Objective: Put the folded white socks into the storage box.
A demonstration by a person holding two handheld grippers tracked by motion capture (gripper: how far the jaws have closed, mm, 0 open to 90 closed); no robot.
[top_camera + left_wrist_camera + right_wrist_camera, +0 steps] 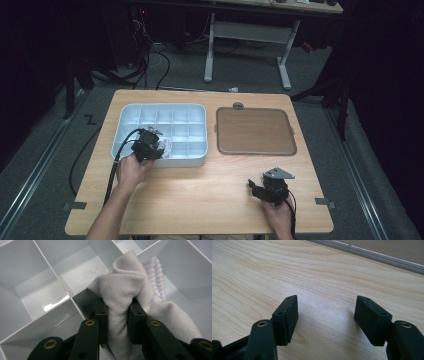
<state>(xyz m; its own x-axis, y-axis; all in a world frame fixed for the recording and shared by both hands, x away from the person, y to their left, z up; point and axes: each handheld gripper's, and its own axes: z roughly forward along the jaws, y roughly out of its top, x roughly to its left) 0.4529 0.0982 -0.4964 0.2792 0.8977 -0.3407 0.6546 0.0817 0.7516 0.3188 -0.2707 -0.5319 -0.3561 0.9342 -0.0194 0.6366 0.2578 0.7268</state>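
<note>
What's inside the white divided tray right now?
A pale sock, pinched by the left gripper, hangs over the dividers of the tray at its near edge. The other compartments in view look empty. The floor beneath the sock is covered.

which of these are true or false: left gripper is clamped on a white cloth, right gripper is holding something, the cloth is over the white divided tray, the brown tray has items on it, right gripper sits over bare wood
1. The left gripper is clamped on a white cloth. True.
2. The right gripper is holding something. False: its jaws stand apart with nothing between them.
3. The cloth is over the white divided tray. True: the compartments show right behind it.
4. The brown tray has items on it. False: its surface looks bare.
5. The right gripper sits over the bare wooden table. True.
</note>
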